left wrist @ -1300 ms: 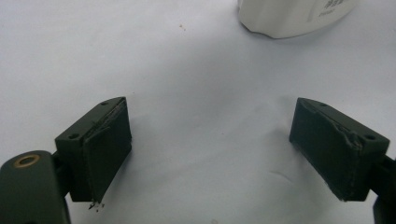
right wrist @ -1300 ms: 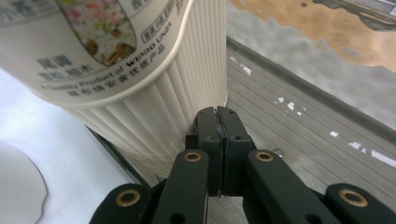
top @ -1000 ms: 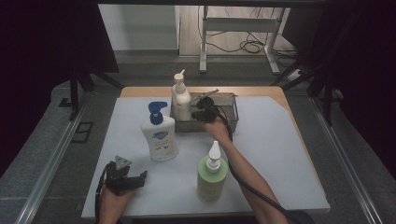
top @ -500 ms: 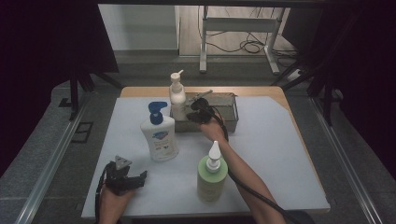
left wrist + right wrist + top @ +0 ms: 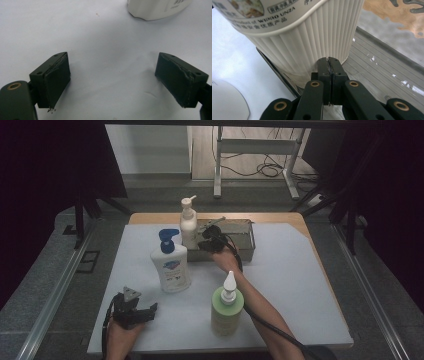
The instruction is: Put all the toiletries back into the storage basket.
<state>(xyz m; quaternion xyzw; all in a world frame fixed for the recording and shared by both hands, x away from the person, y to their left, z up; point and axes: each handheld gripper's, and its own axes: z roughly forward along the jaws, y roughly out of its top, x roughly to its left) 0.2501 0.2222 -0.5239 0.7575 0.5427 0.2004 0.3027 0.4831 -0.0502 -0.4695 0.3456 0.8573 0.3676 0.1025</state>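
A cream pump bottle stands at the left end of a grey metal tray at the back of the table. My right gripper is at its base, jaws shut with nothing between them. In the right gripper view the closed tips touch the bottle's ribbed lower wall, which leans over the tray's dark rim. My left gripper rests near the front left edge, open and empty. In its own view the left gripper has its pads wide apart over the bare white surface.
A white bottle with a blue pump stands left of centre; its base lies ahead of the left gripper. A green bottle with a white nozzle stands at the front, against the right forearm. The grooved tray floor lies right of the cream bottle.
The right gripper has shifted slightly at the cream bottle's base, and the bottle has rocked a little. The left gripper has stayed where it was.
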